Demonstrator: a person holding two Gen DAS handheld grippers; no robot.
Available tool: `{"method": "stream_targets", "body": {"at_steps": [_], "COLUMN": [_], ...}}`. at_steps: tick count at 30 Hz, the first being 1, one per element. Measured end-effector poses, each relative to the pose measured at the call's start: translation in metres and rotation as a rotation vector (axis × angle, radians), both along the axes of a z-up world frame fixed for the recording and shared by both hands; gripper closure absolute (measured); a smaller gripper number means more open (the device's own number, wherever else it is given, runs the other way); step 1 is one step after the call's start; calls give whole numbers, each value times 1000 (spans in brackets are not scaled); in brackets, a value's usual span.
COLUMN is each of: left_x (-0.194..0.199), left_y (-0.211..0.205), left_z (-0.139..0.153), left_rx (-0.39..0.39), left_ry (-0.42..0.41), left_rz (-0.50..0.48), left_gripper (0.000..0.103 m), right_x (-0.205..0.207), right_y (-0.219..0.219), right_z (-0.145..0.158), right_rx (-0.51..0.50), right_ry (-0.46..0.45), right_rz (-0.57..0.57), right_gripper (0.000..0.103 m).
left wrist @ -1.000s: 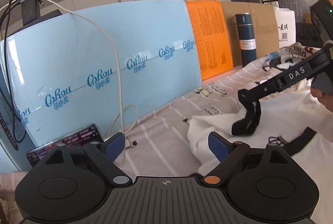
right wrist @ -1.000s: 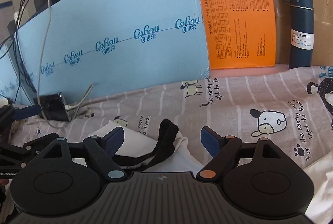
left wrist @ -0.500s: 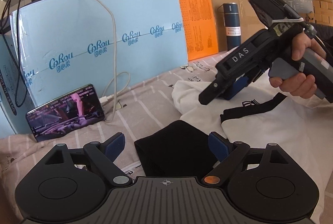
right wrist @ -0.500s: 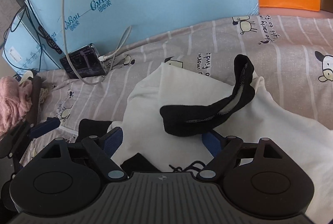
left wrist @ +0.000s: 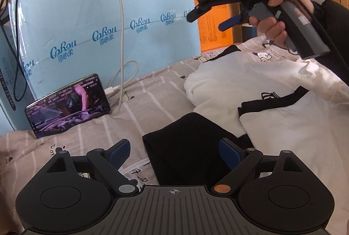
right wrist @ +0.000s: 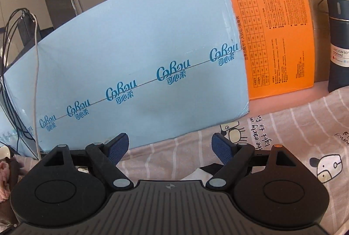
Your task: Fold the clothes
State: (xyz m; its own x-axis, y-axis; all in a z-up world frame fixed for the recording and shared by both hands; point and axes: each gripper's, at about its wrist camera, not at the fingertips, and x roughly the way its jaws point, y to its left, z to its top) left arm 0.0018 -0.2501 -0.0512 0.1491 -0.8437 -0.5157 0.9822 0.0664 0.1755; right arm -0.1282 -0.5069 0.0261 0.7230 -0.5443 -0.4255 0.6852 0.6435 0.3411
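A white garment (left wrist: 272, 104) with black trim lies crumpled on the striped cartoon-print sheet (left wrist: 139, 108). In the left wrist view my left gripper (left wrist: 174, 154) hovers low over the garment's black fabric part (left wrist: 185, 141). Its jaws stand wide, the cloth lies between them, and the pads do not press on it. A hand holds my right gripper (left wrist: 207, 21) up in the air above the garment, open and empty. In the right wrist view the right gripper (right wrist: 171, 147) faces the blue board, with only a sliver of the white garment (right wrist: 196, 174) showing under it.
A blue foam board (right wrist: 130, 60), an orange sheet (right wrist: 272, 34) and a dark vacuum bottle (right wrist: 338, 45) stand along the back. A lit phone (left wrist: 67, 104) leans on the board with a white cable (left wrist: 120, 38) plugged in. Pink fabric (right wrist: 4, 171) lies at the far left.
The right gripper rose off the garment and its view swung up to the blue board; the black trim it hovered over has dropped from sight. The left gripper came down over the black fabric, then held still.
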Motion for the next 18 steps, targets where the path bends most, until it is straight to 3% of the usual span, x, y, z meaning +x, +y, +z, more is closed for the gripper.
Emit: {"method": "stream_targets", "body": {"at_steps": [4, 12, 15, 18], "left_x": [-2, -5, -7, -9], "left_y": [-1, -2, -1, -2], "left_z": [-1, -2, -2, -3], "left_rx": [7, 15, 12, 13], "left_ry": [-13, -37, -52, -63], "left_rz": [0, 1, 2, 3], "left_gripper": [12, 12, 11, 11], "right_x": [-66, -191, -215, -231], "right_y": [8, 18, 13, 0], "right_z": [16, 13, -3, -25], "right_rx": [-69, -181, -161, -56], "right_ry": [-14, 210, 300, 306], "right_rz": [-80, -278, -297, -302], "right_gripper": [15, 15, 15, 18]}}
